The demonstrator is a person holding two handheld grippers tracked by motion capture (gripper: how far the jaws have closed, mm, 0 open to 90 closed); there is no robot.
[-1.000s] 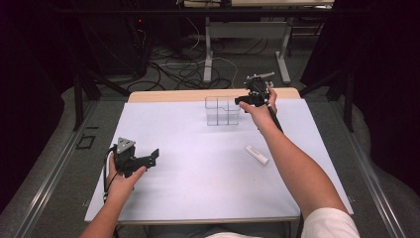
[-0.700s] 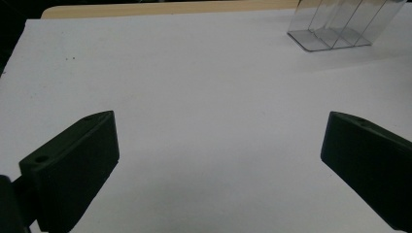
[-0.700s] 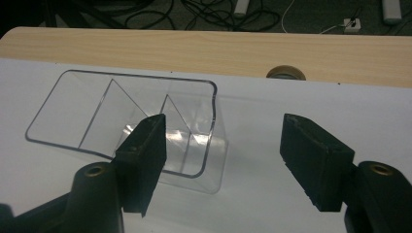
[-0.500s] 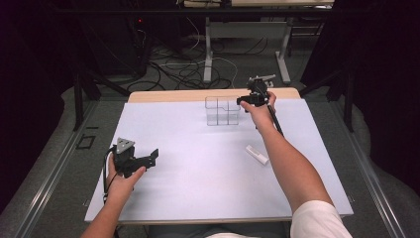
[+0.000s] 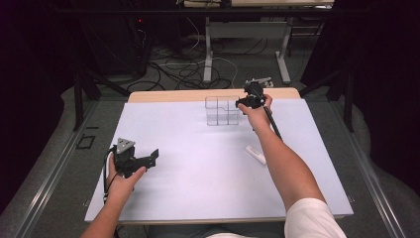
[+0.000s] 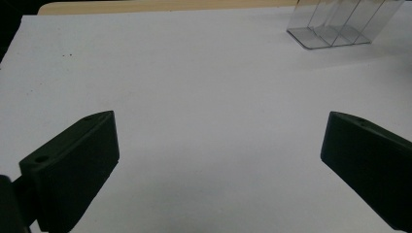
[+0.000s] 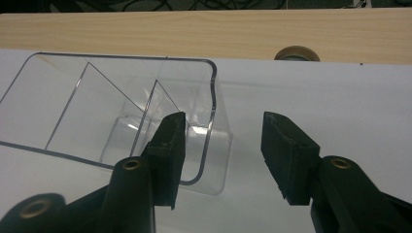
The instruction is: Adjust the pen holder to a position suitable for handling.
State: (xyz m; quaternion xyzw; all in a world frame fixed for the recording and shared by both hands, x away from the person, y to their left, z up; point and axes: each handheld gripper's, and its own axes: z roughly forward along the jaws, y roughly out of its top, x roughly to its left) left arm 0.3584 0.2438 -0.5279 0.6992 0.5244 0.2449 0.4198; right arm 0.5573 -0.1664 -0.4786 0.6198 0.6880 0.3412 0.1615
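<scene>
Nearest, low left in the high view, the left hand-held gripper (image 5: 151, 157) rests on the white worktop (image 5: 198, 163), jaws wide and empty. Farther up, right of centre, the right hand-held gripper (image 7: 221, 141) has been closing, half-open astride the clear divided organizer's (image 7: 121, 111) near right wall, not yet pressing it.

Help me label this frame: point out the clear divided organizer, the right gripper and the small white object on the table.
clear divided organizer (image 7: 121, 104), right gripper view, its inner divider wall.
right gripper (image 7: 222, 145), right gripper view, midway between its fingertips.
small white object (image 5: 256, 154), high view, its middle.
</scene>
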